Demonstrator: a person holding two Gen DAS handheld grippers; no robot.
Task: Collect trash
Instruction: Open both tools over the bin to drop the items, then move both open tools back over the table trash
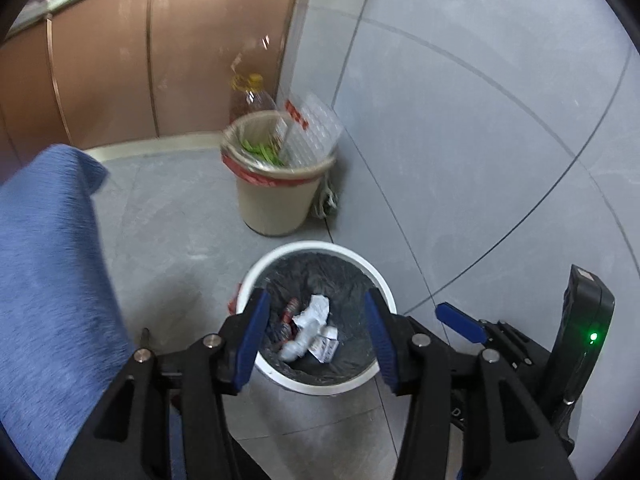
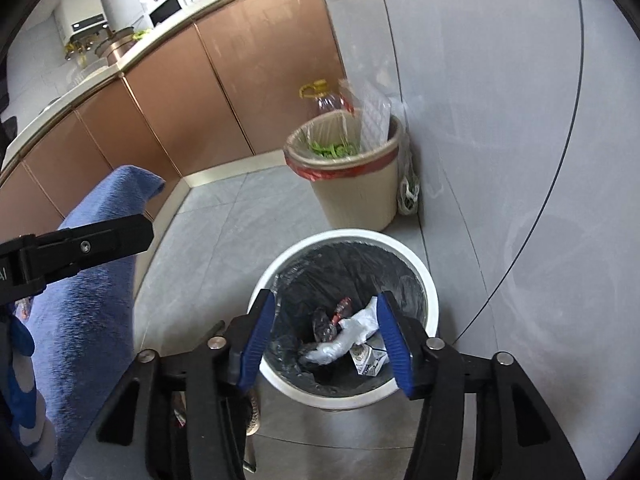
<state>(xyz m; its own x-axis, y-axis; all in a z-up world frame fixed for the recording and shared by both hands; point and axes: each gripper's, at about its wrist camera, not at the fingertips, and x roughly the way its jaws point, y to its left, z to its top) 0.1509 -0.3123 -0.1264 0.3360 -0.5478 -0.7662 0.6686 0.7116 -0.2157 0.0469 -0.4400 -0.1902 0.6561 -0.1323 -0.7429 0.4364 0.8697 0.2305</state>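
A white trash bin (image 1: 280, 258) with a black liner stands on the floor and holds crumpled white paper (image 1: 314, 312), a red wrapper (image 1: 289, 312) and a small carton (image 1: 326, 346). My left gripper (image 1: 316, 312) hovers open and empty above the bin. In the right wrist view the same bin (image 2: 428, 284) holds the paper (image 2: 362, 322) and carton (image 2: 370, 360). My right gripper (image 2: 326, 314) is open and empty above it. The right gripper also shows in the left wrist view (image 1: 460, 322).
A beige bin (image 1: 276, 204) with a red-edged liner, green scraps and a clear plastic tray stands behind, with an oil bottle (image 1: 250, 96) beside it. Brown cabinets (image 2: 172, 112) run on the left. A blue cloth (image 1: 44, 272) hangs at left. A grey tiled wall (image 1: 480, 120) is at right.
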